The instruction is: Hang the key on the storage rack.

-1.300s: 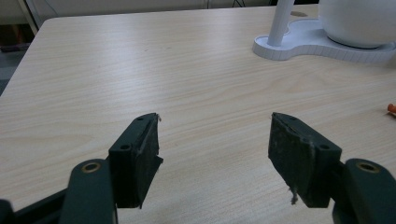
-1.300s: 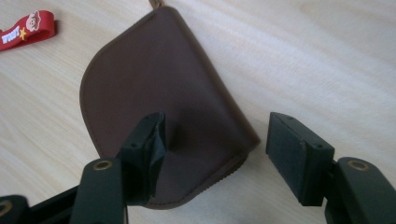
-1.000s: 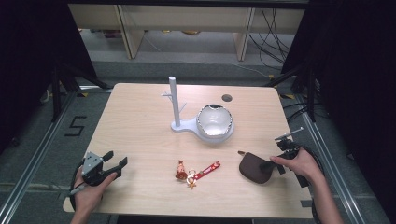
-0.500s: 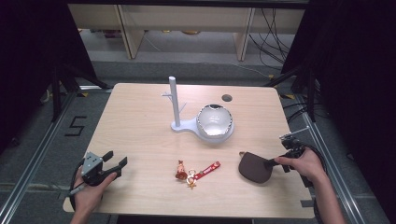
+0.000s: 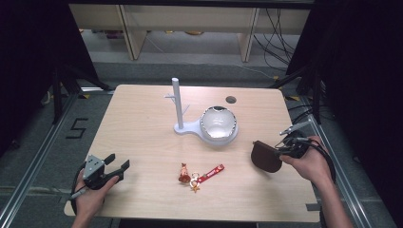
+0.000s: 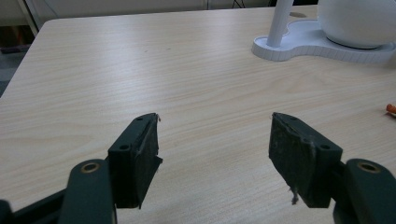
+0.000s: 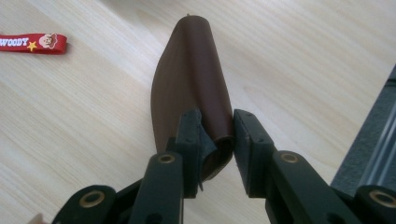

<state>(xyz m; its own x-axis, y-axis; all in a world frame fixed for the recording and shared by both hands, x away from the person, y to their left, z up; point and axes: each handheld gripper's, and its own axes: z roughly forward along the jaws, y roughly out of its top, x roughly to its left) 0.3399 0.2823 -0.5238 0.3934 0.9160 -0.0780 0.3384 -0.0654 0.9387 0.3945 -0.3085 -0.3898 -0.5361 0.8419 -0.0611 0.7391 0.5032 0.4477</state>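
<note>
At the table's (image 5: 142, 118) right edge, your right gripper (image 7: 217, 135) pinches the end of a brown pouch (image 7: 191, 84), apparently lifted slightly. Your left gripper (image 6: 215, 154) rests near the left corner, jaws spread wide, grasping nothing.

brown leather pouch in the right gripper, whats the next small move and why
Probably lift the brown leather pouch slightly off the wooden table: the right gripper is pinching its near end, while its far end looks to rest on the tabletop.
</note>
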